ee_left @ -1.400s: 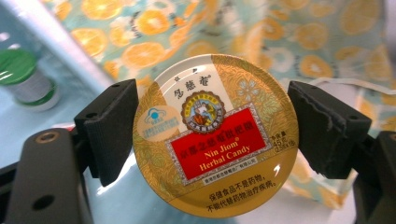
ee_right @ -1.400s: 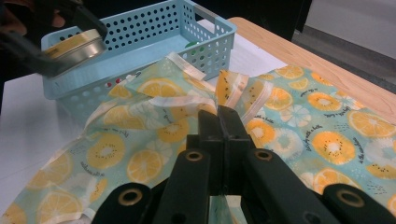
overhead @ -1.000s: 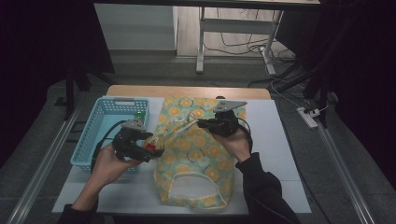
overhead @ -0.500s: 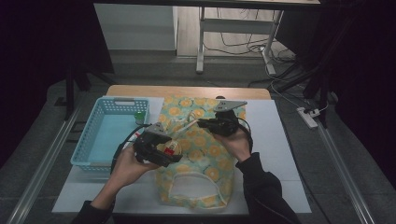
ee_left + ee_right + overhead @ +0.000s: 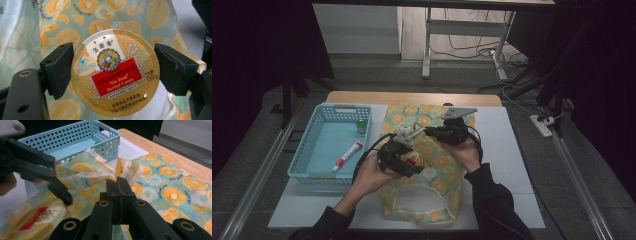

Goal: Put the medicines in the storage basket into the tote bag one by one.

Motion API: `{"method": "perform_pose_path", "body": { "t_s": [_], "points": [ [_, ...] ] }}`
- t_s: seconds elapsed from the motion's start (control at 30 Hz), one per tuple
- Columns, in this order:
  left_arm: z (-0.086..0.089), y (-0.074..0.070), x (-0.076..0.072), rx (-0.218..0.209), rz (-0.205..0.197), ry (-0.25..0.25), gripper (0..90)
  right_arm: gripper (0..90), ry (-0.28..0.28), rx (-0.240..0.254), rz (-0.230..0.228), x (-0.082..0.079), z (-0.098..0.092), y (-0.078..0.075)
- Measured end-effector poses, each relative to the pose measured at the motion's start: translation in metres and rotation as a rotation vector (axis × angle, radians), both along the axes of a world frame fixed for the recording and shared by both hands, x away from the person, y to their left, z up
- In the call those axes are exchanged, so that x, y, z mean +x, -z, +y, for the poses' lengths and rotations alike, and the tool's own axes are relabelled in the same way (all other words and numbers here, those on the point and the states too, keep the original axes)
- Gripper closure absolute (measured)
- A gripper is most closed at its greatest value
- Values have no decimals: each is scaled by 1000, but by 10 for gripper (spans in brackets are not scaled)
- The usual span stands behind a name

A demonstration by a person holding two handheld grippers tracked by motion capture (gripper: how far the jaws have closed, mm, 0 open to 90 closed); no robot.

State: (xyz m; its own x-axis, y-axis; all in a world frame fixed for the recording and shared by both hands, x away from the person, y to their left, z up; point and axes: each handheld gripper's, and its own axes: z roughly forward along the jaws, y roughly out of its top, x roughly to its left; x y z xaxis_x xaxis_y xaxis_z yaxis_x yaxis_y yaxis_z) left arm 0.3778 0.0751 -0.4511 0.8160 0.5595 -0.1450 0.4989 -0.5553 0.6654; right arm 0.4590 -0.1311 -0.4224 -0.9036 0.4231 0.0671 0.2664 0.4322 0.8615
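- The left gripper is clamping a round candy tin by its rim, both pads pressing on opposite sides, label facing the camera.
- In the high view that gripper is holding the tin over the middle of the fruit-print bag, which is lying flat on the table.
- The right gripper is pinching a fold of the bag's cloth, jaws fully closed on it, lifting the edge near the mouth; in the high view it is sitting just beyond the left one.
- Judging by this, the step in hand is loading the tin into the bag while the mouth is being held up.
- The next move is likely calling for sliding the tin under the lifted flap, then letting go only once it is inside.
- Farther off, the basket is holding a tube and a small green-capped bottle.
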Motion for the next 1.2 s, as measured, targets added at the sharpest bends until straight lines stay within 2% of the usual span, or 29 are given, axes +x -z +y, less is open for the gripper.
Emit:
{"method": "perform_pose_path", "body": {
  "t_s": [0.1,0.4,0.73,0.93,1.2],
  "points": [
    [-6,5,6,3,4,1,205,900,7,2,3,2,-2,1],
    [-22,20,23,55,-9,-7,204,900,22,7,4,5,-4,4],
    [-30,37,42,101,-19,-37,204,900,31,-5,3,7,-4,7],
    [-33,44,52,111,-24,-73,204,900,35,-16,7,8,-2,10],
    [-36,54,63,132,-21,-85,204,900,42,-24,6,9,-1,13]
  ]
}}
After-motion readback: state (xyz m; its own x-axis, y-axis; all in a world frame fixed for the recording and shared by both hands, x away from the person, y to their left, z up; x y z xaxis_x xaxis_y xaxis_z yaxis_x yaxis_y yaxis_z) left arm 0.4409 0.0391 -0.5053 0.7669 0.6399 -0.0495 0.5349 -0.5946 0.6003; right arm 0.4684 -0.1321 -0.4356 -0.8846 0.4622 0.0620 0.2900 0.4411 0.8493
